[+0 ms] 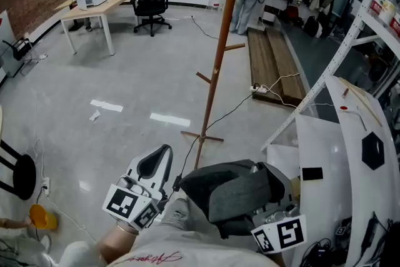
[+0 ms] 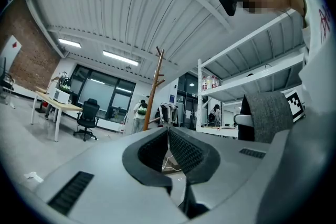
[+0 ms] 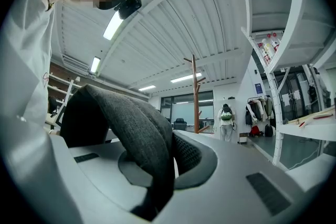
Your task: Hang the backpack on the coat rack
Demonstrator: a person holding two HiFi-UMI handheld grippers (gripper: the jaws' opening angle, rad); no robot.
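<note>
Holding the backpack (image 1: 234,194) low in front of my body, I see a rounded, slumped bundle of dark grey woven fabric with a lighter grey panel across its top. My right gripper (image 3: 171,162) is clamped on it: a broad band of that grey fabric (image 3: 131,128) arches up and runs down between the two jaws, filling the space between them. From the head view the bag covers those jaws, and only the marker cube (image 1: 281,234) shows below its edge.

My left gripper (image 1: 152,167) sits just beside the bag, on its left and not touching it. Its jaws are drawn together at the tips with nothing between them.

The coat rack (image 1: 219,47), a slim wooden pole with short pegs, stands on the grey floor (image 1: 125,72) ahead of me, well apart from the bag. The left gripper points forward toward the rack's foot. Both grippers tilt upward, so their own views take in mostly ceiling, with the rack upright in the distance.
</note>
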